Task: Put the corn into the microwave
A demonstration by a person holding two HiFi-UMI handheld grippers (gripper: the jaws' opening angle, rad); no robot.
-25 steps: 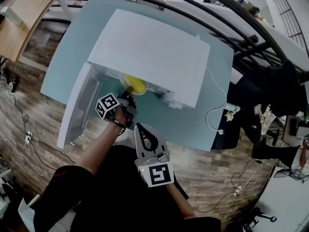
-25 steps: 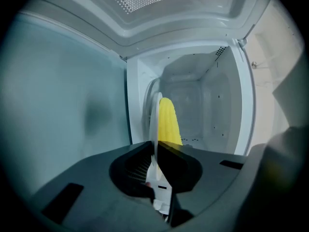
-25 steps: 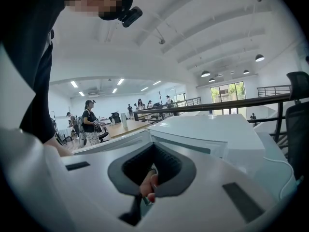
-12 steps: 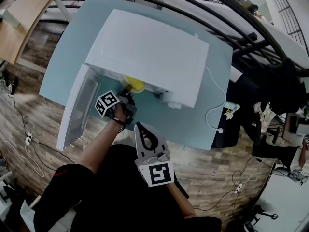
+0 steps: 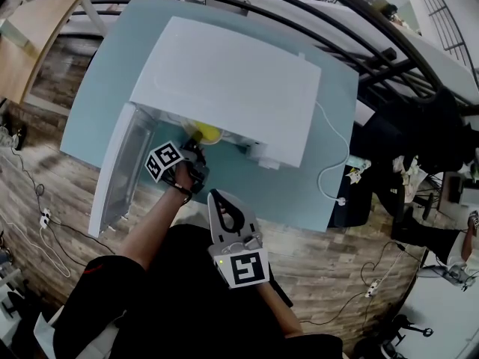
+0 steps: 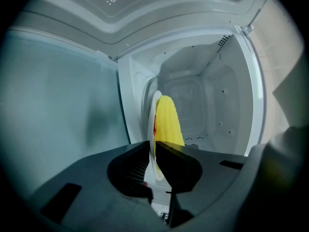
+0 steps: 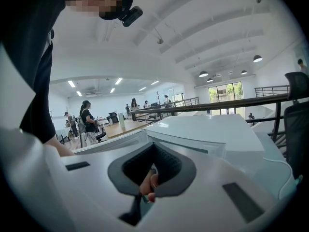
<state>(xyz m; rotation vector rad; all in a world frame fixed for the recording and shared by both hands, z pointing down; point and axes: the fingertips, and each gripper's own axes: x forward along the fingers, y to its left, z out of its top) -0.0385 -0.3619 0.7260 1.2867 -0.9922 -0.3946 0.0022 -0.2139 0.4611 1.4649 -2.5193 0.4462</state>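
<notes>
Left gripper [image 5: 193, 148]: carried forward on an outstretched, bare left forearm [image 5: 153, 226], with its marker cube showing to the left of the left hand [image 5: 184, 176]. Its jaws are clamped edge-on upon the rim of a white plate [image 6: 155, 111]. Right gripper [image 5: 218, 197]: held close in front of the body, nearer than the left hand and just right of it, pointing forward, jaws together with nothing between them.
</notes>
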